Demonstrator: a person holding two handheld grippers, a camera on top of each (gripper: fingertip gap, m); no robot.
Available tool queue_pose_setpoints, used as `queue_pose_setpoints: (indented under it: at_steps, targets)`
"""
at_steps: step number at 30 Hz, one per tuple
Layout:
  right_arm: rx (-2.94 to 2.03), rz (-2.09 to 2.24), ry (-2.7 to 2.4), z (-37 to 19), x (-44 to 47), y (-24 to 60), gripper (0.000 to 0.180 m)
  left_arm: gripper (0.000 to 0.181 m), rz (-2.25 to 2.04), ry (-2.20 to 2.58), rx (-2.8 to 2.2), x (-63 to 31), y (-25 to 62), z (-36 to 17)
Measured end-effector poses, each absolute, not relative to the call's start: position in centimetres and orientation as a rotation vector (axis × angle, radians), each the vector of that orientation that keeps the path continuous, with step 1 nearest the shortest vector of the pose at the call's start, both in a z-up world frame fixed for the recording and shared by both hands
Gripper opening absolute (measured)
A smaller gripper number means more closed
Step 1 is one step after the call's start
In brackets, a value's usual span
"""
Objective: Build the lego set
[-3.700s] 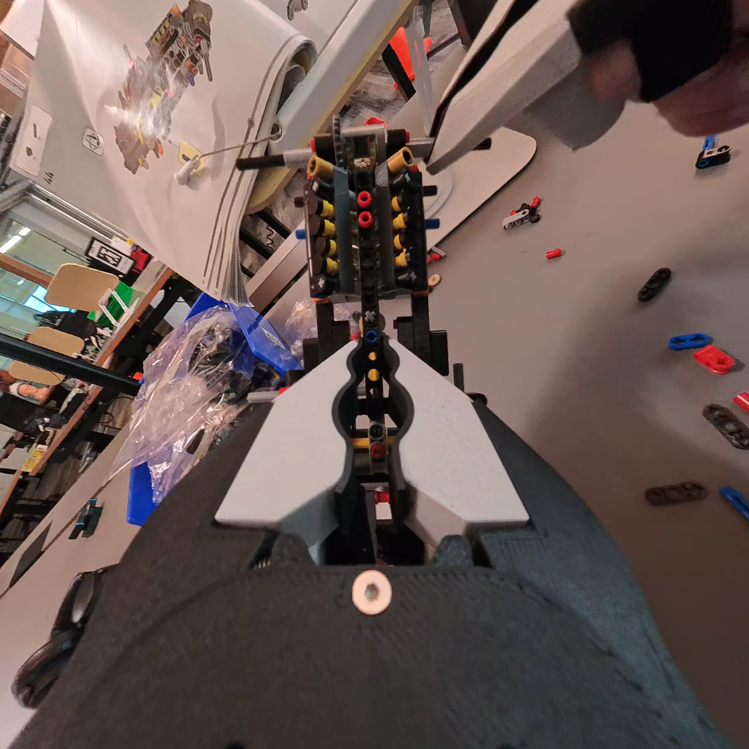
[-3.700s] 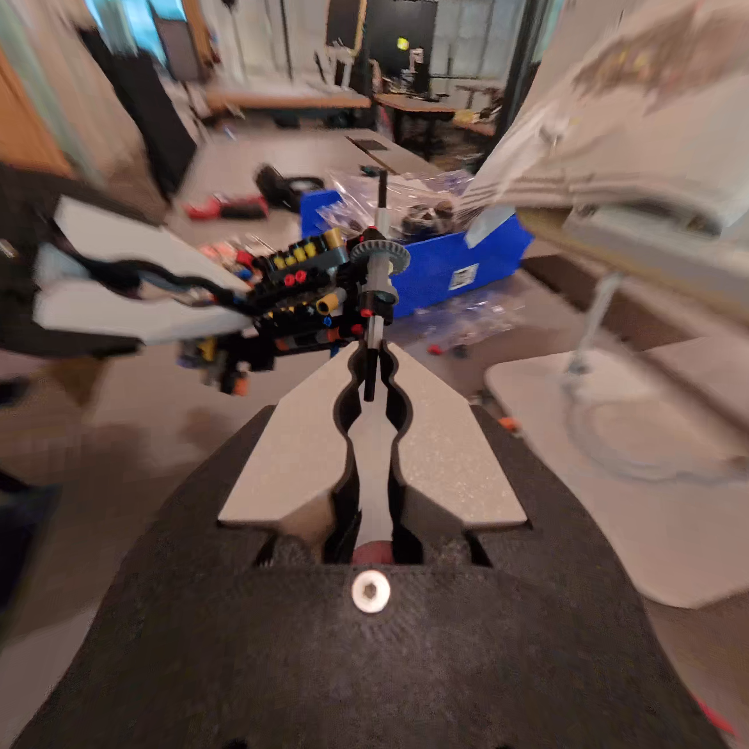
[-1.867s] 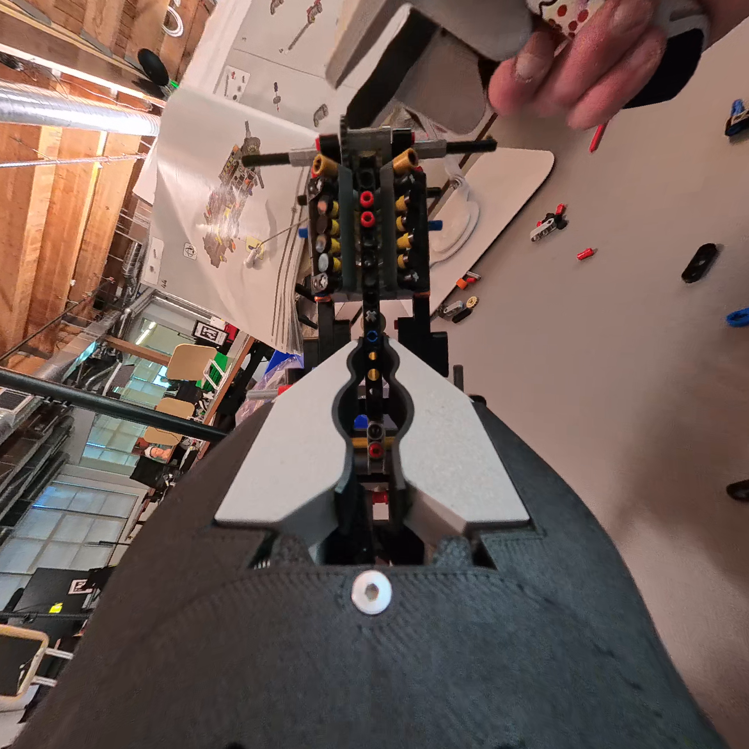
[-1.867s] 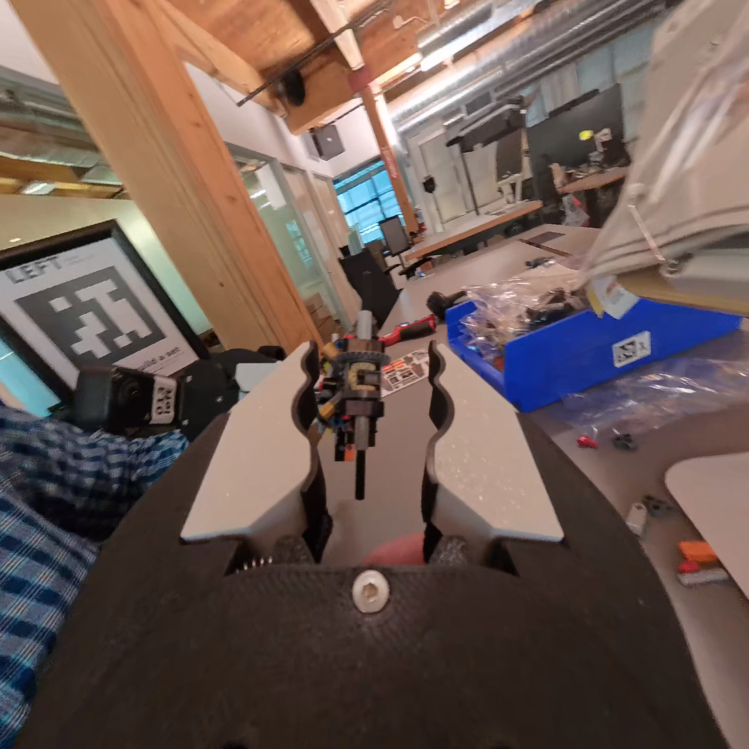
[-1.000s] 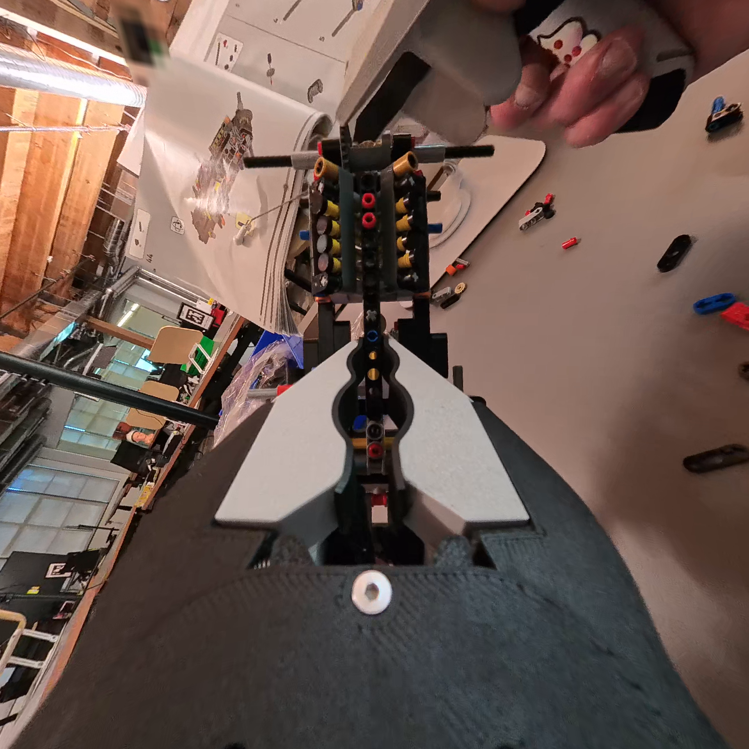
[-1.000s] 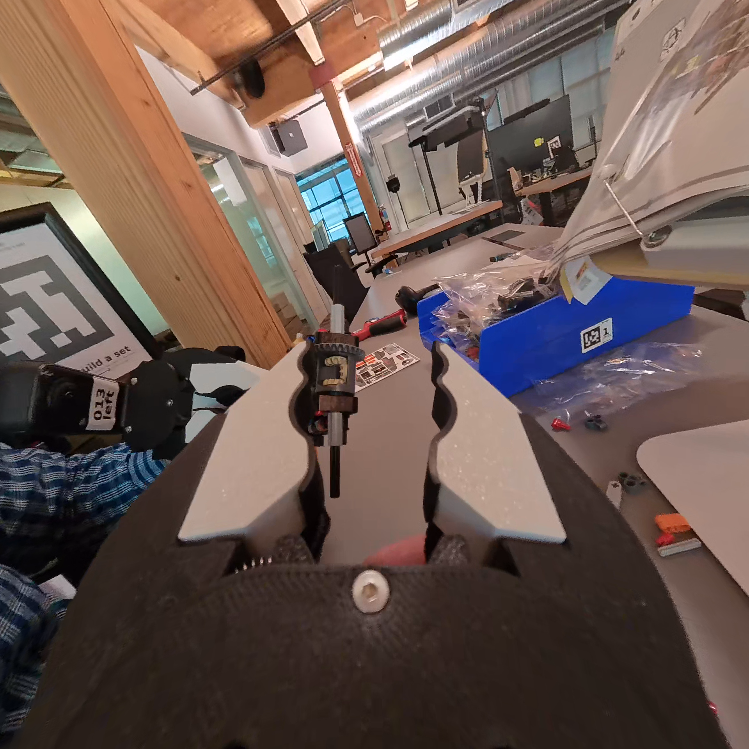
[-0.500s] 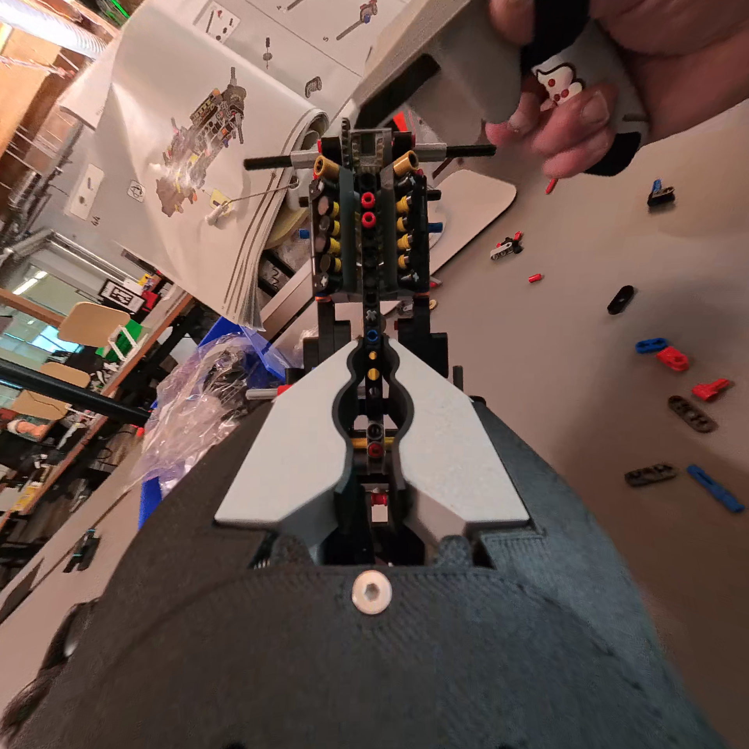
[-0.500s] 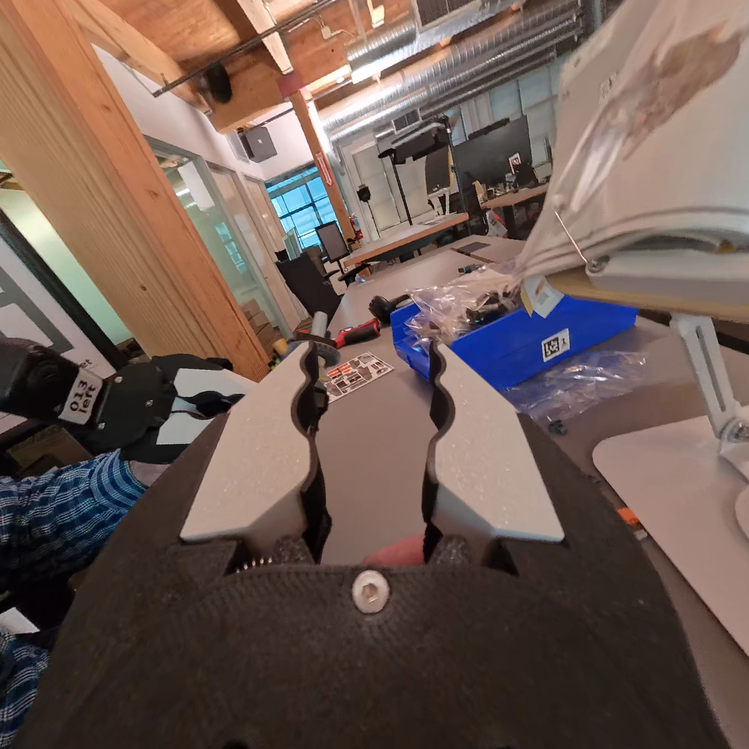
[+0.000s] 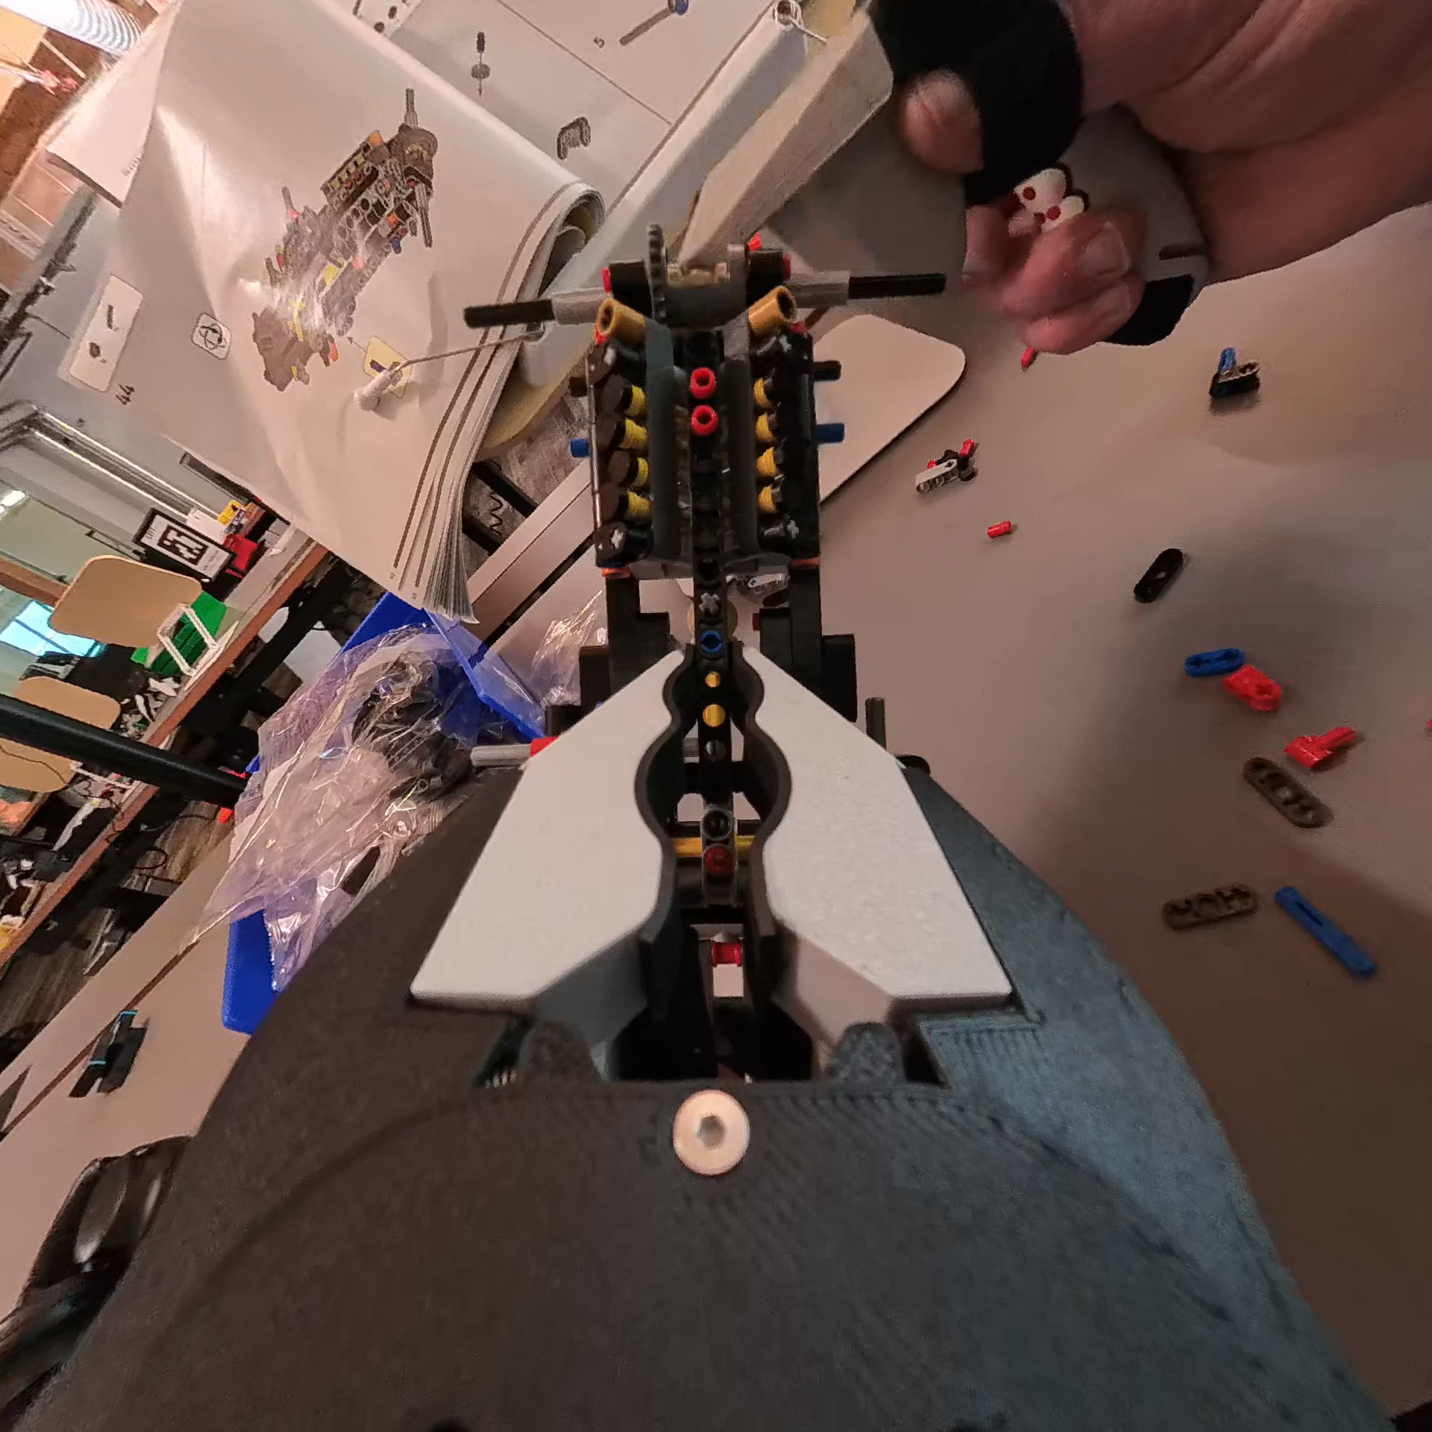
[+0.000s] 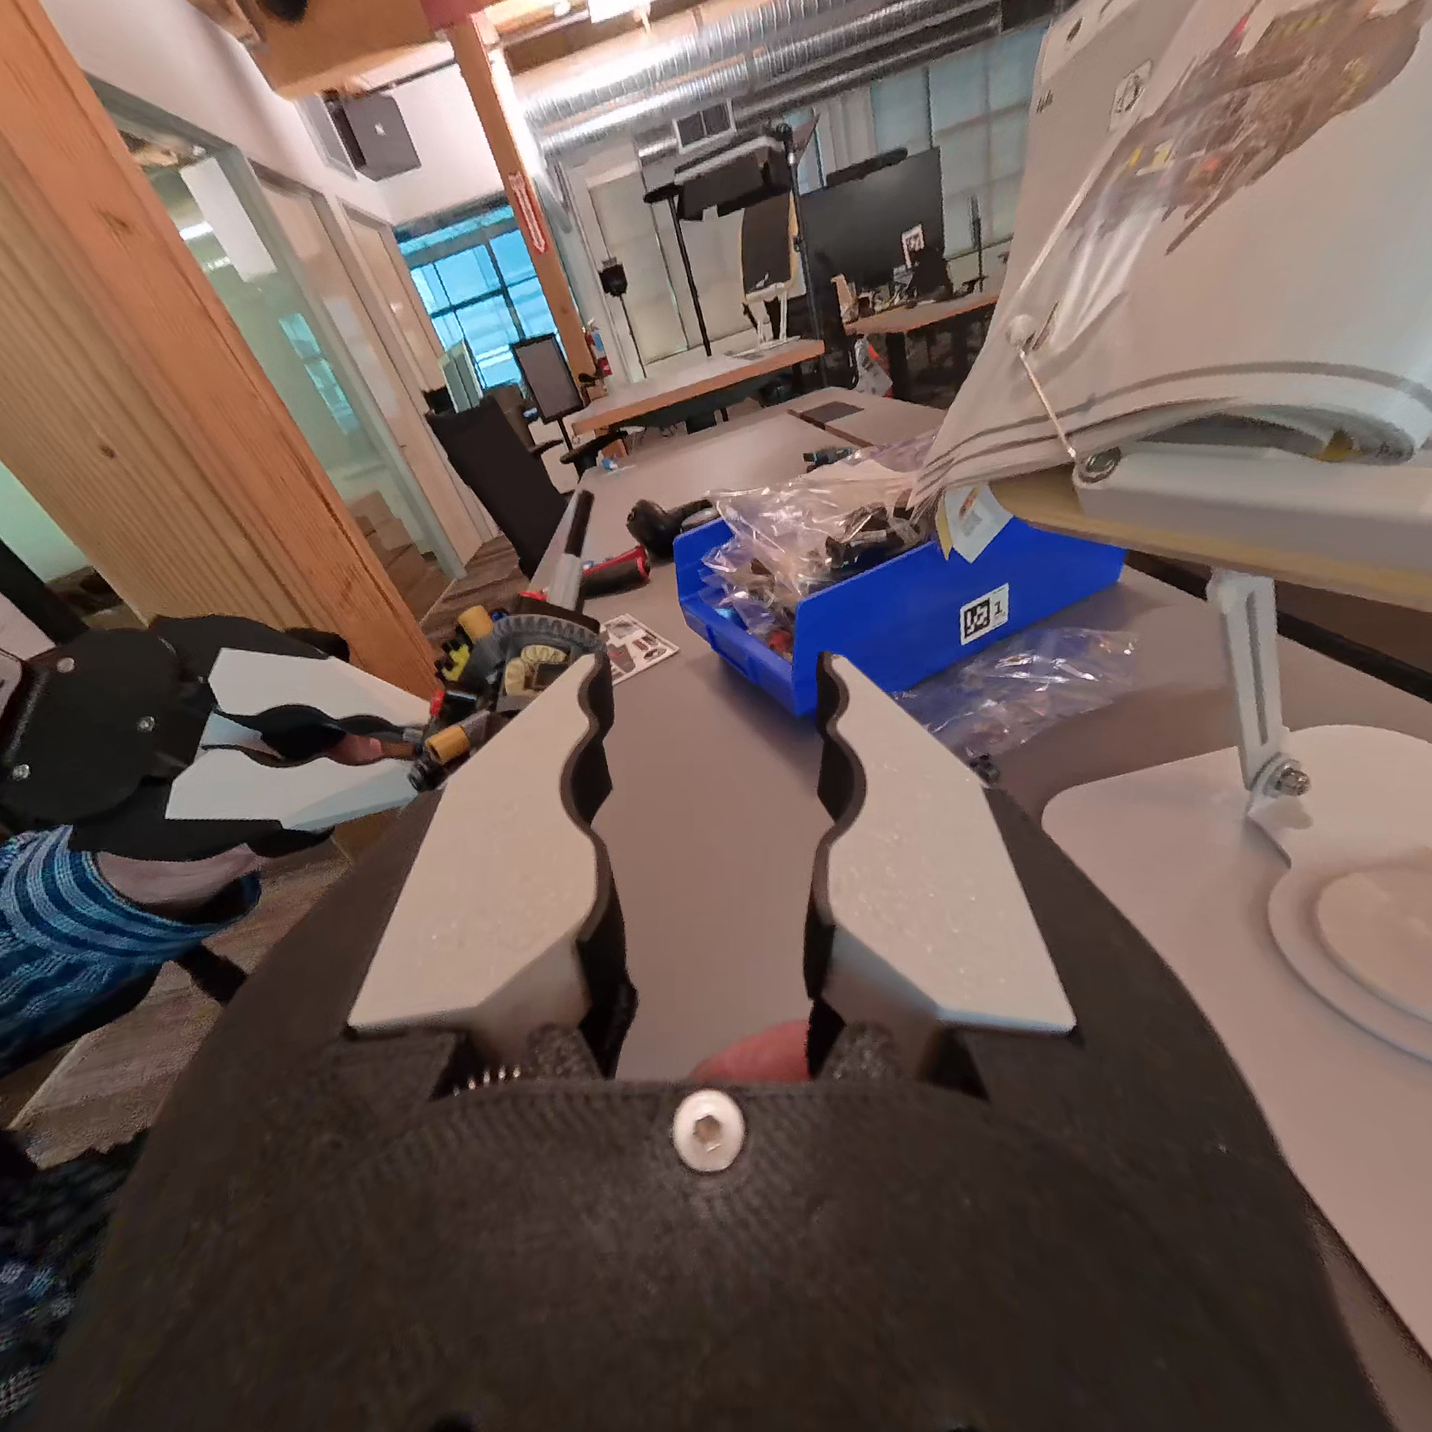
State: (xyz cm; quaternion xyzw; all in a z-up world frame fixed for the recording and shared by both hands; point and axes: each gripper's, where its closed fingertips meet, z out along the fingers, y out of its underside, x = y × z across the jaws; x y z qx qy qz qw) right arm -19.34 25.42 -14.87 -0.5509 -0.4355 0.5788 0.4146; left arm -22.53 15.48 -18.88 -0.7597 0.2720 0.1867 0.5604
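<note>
1. Two grippers over one big grey table (image 10: 721,775), and that tabletop fills both views, running out under everything else.
2. Up on a white stand, the open instruction booklet (image 9: 310,232) hangs over the table's far side, its pages curling over the edge of the holder; the right wrist view catches it top right (image 10: 1240,232).
3. Below it, the blue bin (image 10: 891,604) sits on the table, stuffed with clear plastic bags (image 10: 806,527) of parts, more crumpled plastic lying just beside it.
4. Left gripper (image 9: 711,674), jaws clamped tight on the lego model (image 9: 701,434), pinching its narrow black spine between the pale fingers.
5. That model is held up off the table, pointing away from the camera: a dark block with rows of yellow and red pins, a black axle (image 9: 891,285) crossing its far end, a gear beside it.
6. Right gripper (image 10: 709,682), jaws spread wide apart, nothing between them, only bare tabletop showing through the gap.
7. From the left wrist view, the right gripper's pale finger comes down to the model's far end, appearing to touch it; the person's hand (image 9: 1085,155) grips its handle.
8. Loose pieces (image 9: 1240,682) are scattered on the table to the right: blue, red and dark links, well apart from the model.
</note>
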Motion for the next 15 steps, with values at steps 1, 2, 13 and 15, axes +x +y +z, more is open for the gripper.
queue_pose_setpoints:
  at_steps: [1,2,13,15]
  targets:
    - [-1.370,1.457,-1.079,-14.4,-19.2,25.4,0.050,0.005,0.431,0.633,-1.794,-22.6,15.5,-18.9]
    - [-1.354,1.453,-1.066,-13.9,-19.1,25.5,0.051,0.005,0.424,0.631,-1.801,-22.7,15.5,-19.0]
    - [-1.355,1.387,-1.077,-14.2,-19.4,25.8,0.051,0.005,0.414,0.627,-1.815,-22.7,15.2,-19.4]
    - [-1.382,1.360,-1.098,-14.9,-19.6,26.0,0.049,0.005,0.400,0.621,-1.807,-22.6,15.2,-19.3]
